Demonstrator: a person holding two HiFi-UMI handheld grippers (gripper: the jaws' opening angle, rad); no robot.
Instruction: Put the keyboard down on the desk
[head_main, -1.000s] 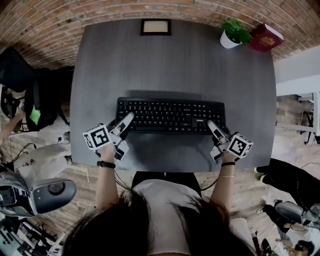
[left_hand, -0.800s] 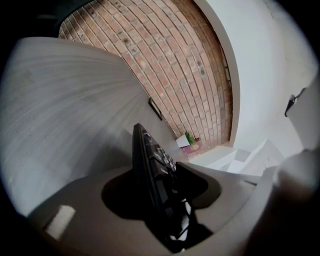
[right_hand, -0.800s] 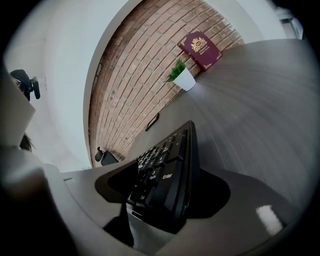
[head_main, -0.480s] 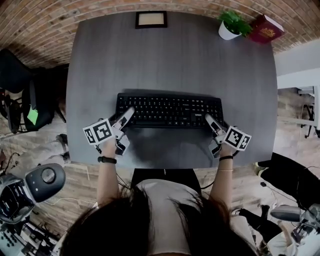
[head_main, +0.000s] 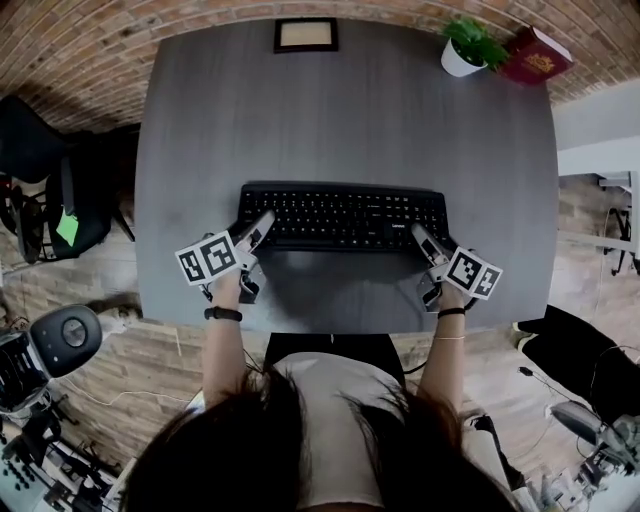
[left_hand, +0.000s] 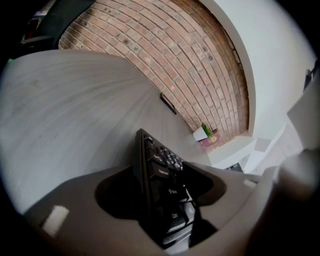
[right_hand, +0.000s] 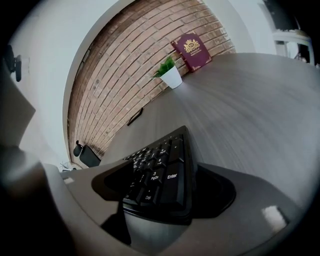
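**Grey desk, black keyboard clamped at both near corners**

Grey wood-grain desk (head_main: 350, 120) is seen from above, filling most of the head view, with a red brick wall (head_main: 90, 45) running behind its far edge. A black keyboard (head_main: 345, 215) is spread lengthwise over the near middle of the desk, its keys turned upward and its long side parallel to the front edge. A dark shadow is cast on the desk just in front of it. Whether its underside is touching the surface cannot be told.

The keyboard is held at both ends. Its near left corner is clamped by the left gripper (head_main: 262, 222), with one jaw set above the keys and the other beneath the casing. The near right corner, by the Enter key, is pinched in the same way by the right gripper (head_main: 418, 235). A marker cube is carried on each gripper, close to the person's hands at the desk's front edge.

Well apart from the keyboard, a maroon book (head_main: 535, 55) is propped at the far right corner. A small green plant in a white pot (head_main: 465, 50) is placed just beside it. A dark picture frame (head_main: 306, 34) is set at the middle of the far edge.
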